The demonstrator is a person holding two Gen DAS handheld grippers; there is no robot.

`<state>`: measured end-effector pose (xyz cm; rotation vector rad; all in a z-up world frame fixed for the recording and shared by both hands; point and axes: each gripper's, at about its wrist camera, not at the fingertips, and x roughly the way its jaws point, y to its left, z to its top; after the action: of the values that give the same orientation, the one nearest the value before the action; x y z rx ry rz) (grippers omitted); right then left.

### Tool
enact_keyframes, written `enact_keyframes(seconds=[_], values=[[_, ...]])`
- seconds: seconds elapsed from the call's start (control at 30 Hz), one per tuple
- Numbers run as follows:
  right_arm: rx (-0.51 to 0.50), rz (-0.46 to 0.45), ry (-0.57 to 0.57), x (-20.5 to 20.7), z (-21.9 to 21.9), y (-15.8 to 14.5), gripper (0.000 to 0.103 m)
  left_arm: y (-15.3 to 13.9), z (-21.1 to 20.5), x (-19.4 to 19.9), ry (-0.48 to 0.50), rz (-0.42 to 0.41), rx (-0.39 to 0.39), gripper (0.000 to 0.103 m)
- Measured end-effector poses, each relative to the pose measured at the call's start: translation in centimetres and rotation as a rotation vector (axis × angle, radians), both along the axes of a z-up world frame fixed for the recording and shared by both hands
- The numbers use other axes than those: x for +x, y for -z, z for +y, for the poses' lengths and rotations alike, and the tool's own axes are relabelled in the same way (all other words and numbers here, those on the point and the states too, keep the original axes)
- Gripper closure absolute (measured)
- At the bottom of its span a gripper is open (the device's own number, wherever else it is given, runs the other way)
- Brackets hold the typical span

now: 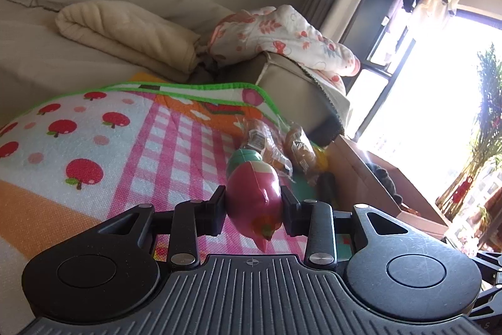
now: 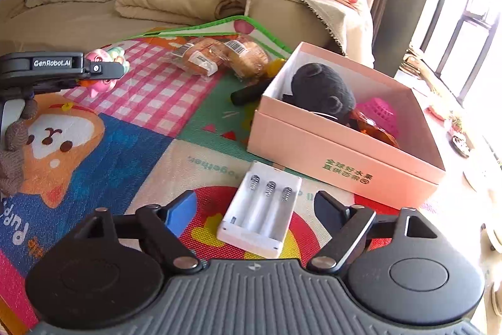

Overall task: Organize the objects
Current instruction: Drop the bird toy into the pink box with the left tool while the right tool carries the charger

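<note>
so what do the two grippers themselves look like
Both are black plastic: a ribbed grey-black deck, two round hubs with disc caps, and linkage arms with silver pivot screws. The left gripper has black finger pads. The right gripper shows a blue pad on one finger. Seen side-on, the left one carries white "GenRobot.AI" lettering.

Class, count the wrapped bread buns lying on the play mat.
2. The left bun and the right bun lie side by side on the play mat, behind the pink box. Others may be hidden.
</note>
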<state>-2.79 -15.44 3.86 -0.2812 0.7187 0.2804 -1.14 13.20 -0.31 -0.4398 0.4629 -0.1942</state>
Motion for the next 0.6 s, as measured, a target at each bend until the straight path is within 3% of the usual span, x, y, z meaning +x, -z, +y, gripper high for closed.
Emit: enact_keyframes(seconds=[0.1, 0.27, 0.4, 0.53, 0.6], values=[[0.068, 0.007, 0.043, 0.6, -0.9, 0.3, 0.016, -0.1, -1.1, -0.4, 0.034, 0.036, 0.013, 0.064], [0.137, 0.061, 0.095, 3.0, -1.2, 2.1, 0.018, -1.0, -4.5, -2.5, 0.152, 0.041, 0.135, 0.064], [0.129, 0.073, 0.061, 2.7, -1.2, 2.3, 0.051, -1.4, -7.1, -4.5, 0.253, 0.06, 0.246, 0.064], [0.084, 0.054, -0.046, -0.5, -1.7, 1.6, 0.055, -1.3, -9.4, -5.7, 0.33, 0.081, 0.339, 0.064], [0.1, 0.028, -0.047, -2.0, -3.3, 0.8, 0.055, -1.9, -10.2, -5.7, 0.338, 0.076, 0.343, 0.064]])
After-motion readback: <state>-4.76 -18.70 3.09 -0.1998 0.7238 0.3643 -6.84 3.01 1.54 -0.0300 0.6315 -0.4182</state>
